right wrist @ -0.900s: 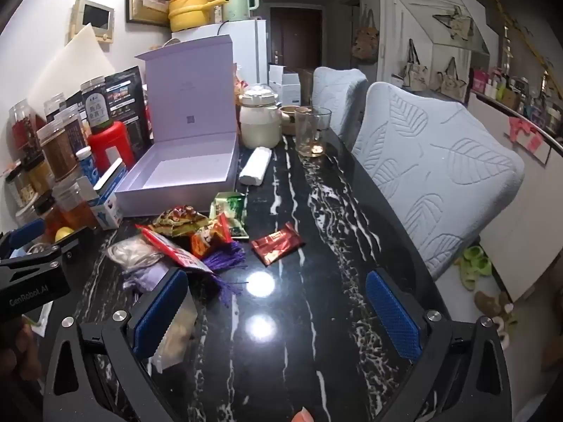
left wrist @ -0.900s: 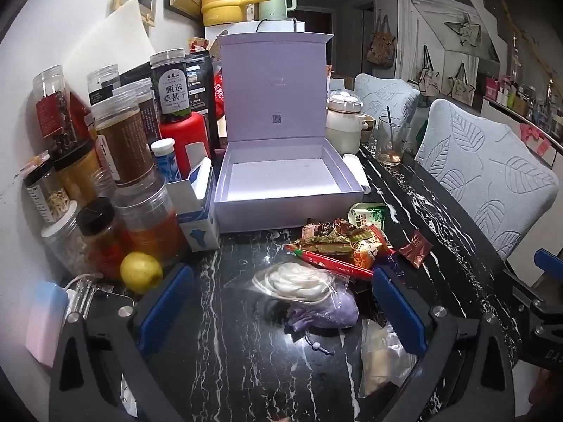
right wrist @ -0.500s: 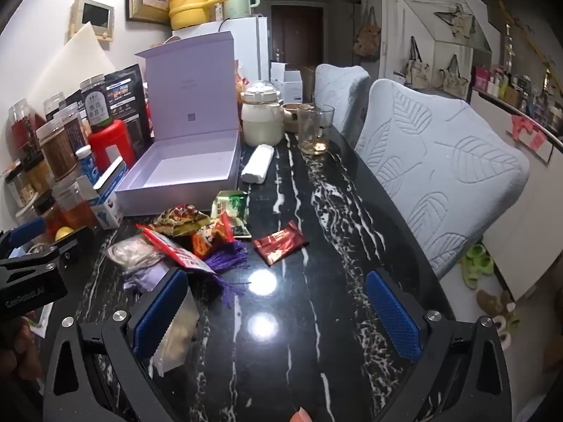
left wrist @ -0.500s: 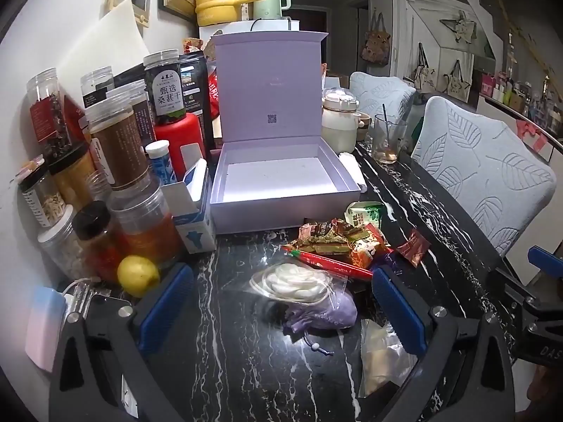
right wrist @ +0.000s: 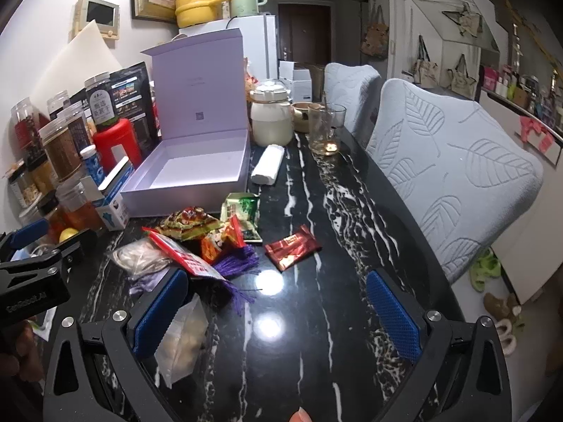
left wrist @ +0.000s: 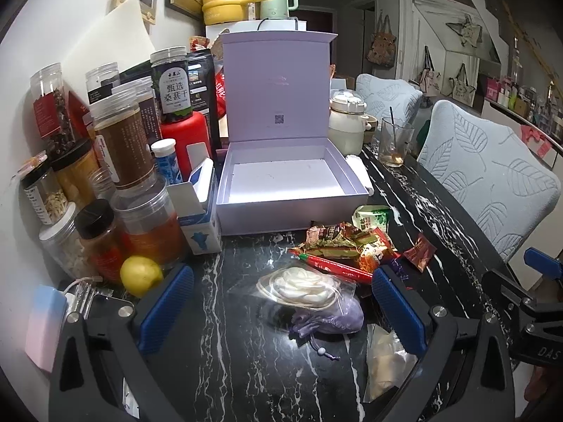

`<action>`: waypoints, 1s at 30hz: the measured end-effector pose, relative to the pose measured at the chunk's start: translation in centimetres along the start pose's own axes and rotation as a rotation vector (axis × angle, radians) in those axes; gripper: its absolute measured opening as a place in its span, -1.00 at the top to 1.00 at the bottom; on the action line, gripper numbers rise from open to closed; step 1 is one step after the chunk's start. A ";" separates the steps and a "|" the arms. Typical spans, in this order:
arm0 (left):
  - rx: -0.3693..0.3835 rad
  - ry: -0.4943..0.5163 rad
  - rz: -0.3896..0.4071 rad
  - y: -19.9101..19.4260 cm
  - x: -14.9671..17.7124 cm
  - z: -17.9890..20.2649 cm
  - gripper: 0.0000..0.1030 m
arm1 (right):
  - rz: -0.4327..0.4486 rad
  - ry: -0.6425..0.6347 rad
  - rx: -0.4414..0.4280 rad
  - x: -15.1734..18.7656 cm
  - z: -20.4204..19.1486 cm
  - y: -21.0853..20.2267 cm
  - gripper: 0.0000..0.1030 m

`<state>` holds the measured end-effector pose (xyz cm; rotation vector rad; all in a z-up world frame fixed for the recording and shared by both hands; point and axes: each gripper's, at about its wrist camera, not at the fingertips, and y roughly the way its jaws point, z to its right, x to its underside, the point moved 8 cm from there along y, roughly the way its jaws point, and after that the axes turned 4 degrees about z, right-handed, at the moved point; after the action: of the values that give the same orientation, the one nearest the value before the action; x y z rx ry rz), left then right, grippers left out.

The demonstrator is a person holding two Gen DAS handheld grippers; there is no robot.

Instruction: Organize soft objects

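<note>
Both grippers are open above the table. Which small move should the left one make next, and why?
Probably lower the left hand-held gripper onto the clear bag with the white coil and close. The bag lies on the purple pouch, between the open fingers, nearest of the pile, and the lilac box behind stands open with nothing inside.

Open box (left wrist: 288, 176) on the bench (left wrist: 246, 369) — jars (left wrist: 119, 140) left of it, packets (left wrist: 345, 242) before it, glass (left wrist: 394, 144) right-behind.
</note>
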<state>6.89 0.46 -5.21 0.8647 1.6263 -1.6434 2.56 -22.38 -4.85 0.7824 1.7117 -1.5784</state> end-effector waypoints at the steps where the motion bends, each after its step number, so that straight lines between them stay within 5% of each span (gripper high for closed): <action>1: 0.004 0.000 -0.002 0.0 -0.1 0.0 -1.00 | -0.003 0.000 -0.005 -0.1 -0.1 0.1 -1.00; 30: 0.014 -0.020 -0.027 0.6 -0.1 -0.2 -1.00 | 0.001 0.004 -0.016 -0.5 -0.1 0.2 -1.00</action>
<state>7.39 0.63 -5.48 0.8340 1.6211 -1.6784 2.99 -22.27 -4.57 0.7792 1.7246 -1.5615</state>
